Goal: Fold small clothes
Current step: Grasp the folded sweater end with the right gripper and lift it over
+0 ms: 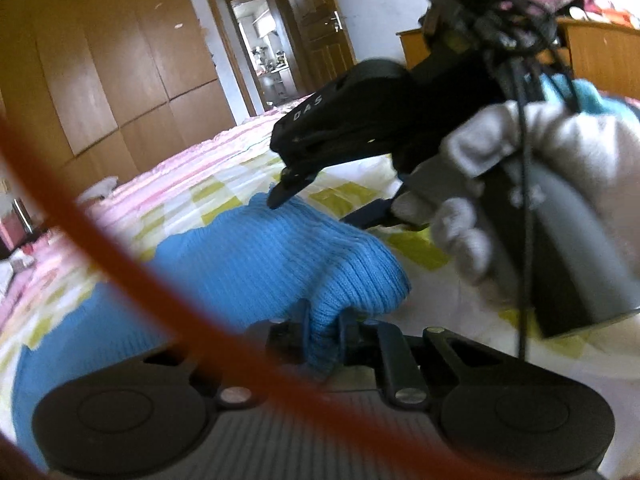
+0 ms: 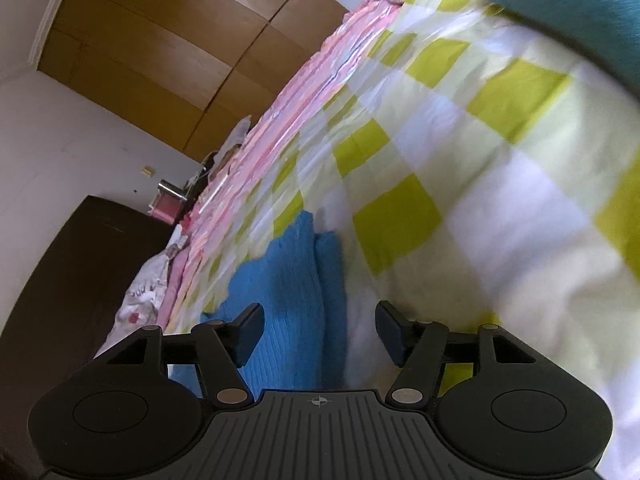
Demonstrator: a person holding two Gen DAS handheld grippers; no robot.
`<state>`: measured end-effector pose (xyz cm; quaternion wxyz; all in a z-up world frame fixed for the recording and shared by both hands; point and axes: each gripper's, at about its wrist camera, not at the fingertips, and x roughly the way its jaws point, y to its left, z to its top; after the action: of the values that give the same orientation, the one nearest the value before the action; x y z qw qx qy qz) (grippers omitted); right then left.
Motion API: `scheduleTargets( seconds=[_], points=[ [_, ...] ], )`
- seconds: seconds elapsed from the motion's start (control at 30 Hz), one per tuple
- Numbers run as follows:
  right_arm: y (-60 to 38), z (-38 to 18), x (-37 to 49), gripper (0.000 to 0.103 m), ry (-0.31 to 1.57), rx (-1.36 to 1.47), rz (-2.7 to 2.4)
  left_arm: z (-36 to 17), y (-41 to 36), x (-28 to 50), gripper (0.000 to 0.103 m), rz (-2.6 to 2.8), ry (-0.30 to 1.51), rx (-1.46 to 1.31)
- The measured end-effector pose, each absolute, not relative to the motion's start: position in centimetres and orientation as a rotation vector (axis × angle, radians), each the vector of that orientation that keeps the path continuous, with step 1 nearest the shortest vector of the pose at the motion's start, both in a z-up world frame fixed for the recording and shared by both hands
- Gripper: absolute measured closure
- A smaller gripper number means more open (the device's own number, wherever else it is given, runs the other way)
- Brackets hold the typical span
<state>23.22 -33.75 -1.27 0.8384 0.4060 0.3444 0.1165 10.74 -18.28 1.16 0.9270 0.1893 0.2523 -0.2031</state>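
Blue knit: the small blue ribbed garment (image 1: 280,256) lies on the bed (image 2: 500,200), spread over the yellow-and-white checked quilt, with one part humped up off the cloth.
Landmark: every place below is given relative to that blue garment.
Left tongs (image 1: 326,334): closed tight on a bunched edge of the garment at its near end; the knit is squeezed into a narrow pinch between the two fingers, which looks like the hold that keeps this end lifted so a fold can be carried over.
Right tongs (image 2: 320,330): spread wide with nothing between them; in their own view the garment sits under and just behind the left finger (image 2: 248,332) and bare quilt under the right one.
Right tongs from the left view: the tip of the right tongs (image 1: 286,190) points down at the far crest of the hump, at or just above the knit; blur makes contact hard to judge.
Likely reason: open fingers set over the far edge suggest a second pinch is being lined up opposite the first, so both ends can be moved together.
Gloved hand (image 1: 532,184): grips the right tool's handle, off to the right of the garment.
Dark teal cloth (image 2: 580,12): well beyond the garment on the same bed, possibly another piece awaiting folding.
Orange cable (image 1: 132,248): crosses the left view in front of the garment and hides part of it.
Stage: folding looks barely begun, since the garment is still bunched rather than flat.
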Motion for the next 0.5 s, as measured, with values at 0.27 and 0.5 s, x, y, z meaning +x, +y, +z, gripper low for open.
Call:
scheduleTargets(
  seconds=[0.27, 0.5],
  points=[
    [-32.6, -1.5, 26.3, 0.039, 0.738, 0.859, 0.263, 2.1, -17.2, 10.5, 0.084, -0.438, 0.509, 0.311],
    [-32.9, -1.4, 26.4, 0.053, 0.760, 0.907, 0.290, 2.9, -15.9, 10.2, 0.084, -0.451, 0.493, 0.274]
  ],
)
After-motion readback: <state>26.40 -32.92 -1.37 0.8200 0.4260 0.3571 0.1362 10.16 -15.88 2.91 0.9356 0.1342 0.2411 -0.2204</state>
